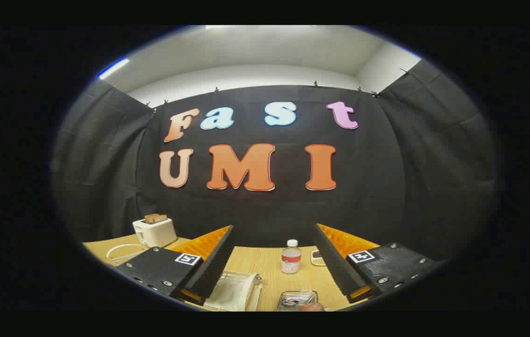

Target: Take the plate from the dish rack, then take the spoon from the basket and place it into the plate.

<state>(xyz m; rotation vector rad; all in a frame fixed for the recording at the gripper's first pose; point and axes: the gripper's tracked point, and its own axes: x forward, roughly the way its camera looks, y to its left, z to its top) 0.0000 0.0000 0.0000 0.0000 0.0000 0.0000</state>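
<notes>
Above a pale wooden worktop point(265, 264), the hand-held gripper point(274, 262) hovers with its fingers spread wide and nothing between them. Just ahead, between the fingers, stands a small clear plastic bottle with a white cap point(291, 256). Below the fingertips sit a pale wire dish rack point(237, 290) holding what looks like a white plate, and a clear basket-like container point(297, 299); no spoon can be made out. Beyond the left finger stands a white toaster with bread point(155, 230). The task seems at its first step: the next move calls for tilting down toward the rack.
</notes>
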